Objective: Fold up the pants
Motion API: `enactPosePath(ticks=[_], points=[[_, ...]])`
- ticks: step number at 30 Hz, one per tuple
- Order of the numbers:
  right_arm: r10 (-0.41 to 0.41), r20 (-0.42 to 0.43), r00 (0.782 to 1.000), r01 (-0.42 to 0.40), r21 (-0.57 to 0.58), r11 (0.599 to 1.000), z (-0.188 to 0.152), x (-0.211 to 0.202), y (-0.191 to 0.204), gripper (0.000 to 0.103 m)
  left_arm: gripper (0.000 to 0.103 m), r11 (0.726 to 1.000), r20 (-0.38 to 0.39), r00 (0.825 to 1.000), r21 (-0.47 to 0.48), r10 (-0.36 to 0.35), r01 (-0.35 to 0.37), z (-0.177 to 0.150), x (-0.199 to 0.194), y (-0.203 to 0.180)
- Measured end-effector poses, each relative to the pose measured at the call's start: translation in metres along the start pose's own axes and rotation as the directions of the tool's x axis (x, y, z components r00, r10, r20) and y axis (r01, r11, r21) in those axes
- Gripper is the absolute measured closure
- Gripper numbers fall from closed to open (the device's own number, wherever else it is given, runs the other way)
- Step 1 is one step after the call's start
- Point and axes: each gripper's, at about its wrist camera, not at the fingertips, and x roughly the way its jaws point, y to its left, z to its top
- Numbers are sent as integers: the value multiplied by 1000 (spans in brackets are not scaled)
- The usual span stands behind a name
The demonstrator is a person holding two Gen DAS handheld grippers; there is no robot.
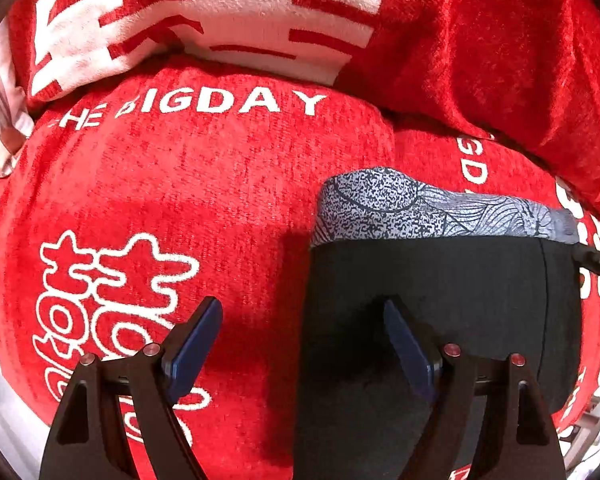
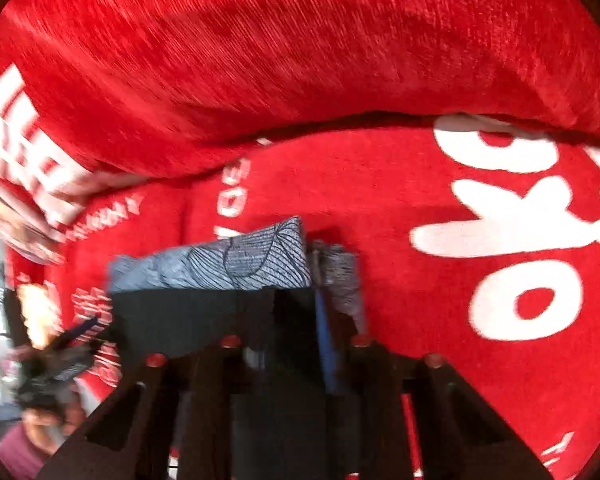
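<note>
The pants (image 1: 440, 300) lie folded on a red cover, a black panel with a grey patterned band (image 1: 420, 208) at the far edge. My left gripper (image 1: 304, 312) is open, its right finger over the black cloth and its left finger over the red cover at the pants' left edge. In the right wrist view, blurred by motion, the pants (image 2: 204, 312) lie just ahead with the patterned band (image 2: 236, 264). My right gripper (image 2: 296, 292) looks nearly shut with black cloth between its fingers.
The red cover (image 1: 180, 184) with white lettering drapes the seat and backrest (image 2: 300, 60). A white and red cushion (image 1: 220, 12) lies at the back. A person and room clutter (image 2: 40, 360) show at the lower left of the right wrist view.
</note>
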Motion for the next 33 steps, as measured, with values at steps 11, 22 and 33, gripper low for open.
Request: enactPosePath(ticks=[11,22,33], points=[[-10,-28,1000,10,4,1000,-20,-2,-5,83,19,1000,-4,1000,25,9,-9,2,1,-3],[67,-50,997,-61,102,993,-46,-14,-27,68,19,998,10,999,52,38,-38,-1,-6,-8],[87,-66,994,-80,107,991,-68,-19,-36,38,19,992,23,997,100,79,-81,-2,-11,-19]])
